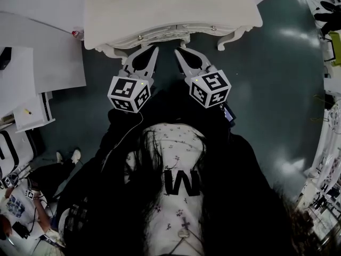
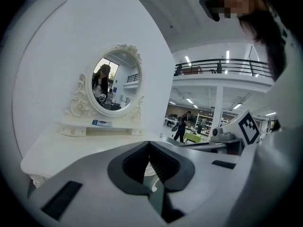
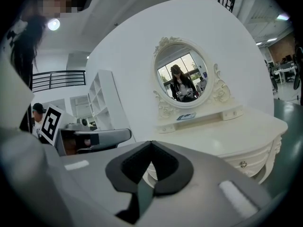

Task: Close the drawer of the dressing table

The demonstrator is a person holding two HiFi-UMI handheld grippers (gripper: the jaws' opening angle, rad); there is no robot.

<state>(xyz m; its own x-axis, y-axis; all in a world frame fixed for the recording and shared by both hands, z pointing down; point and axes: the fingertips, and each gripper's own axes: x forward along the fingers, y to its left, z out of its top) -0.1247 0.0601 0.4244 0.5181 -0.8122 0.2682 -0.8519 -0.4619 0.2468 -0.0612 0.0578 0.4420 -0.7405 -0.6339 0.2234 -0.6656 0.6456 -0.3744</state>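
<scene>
Head view: left gripper (image 1: 155, 49) and right gripper (image 1: 178, 51), jaws pinched together on nothing, nose against the drawer front (image 1: 176, 34) of the dressing table (image 1: 170, 7), seemingly as blunt pushers to shove it flush.

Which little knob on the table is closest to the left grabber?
The left-hand knob, just beyond the tip of the left gripper. The other knob sits farther right, past the right gripper.

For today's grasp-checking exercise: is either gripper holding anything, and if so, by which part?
Nothing is held: the left gripper and the right gripper are both shut and empty, near the dressing table.
</scene>
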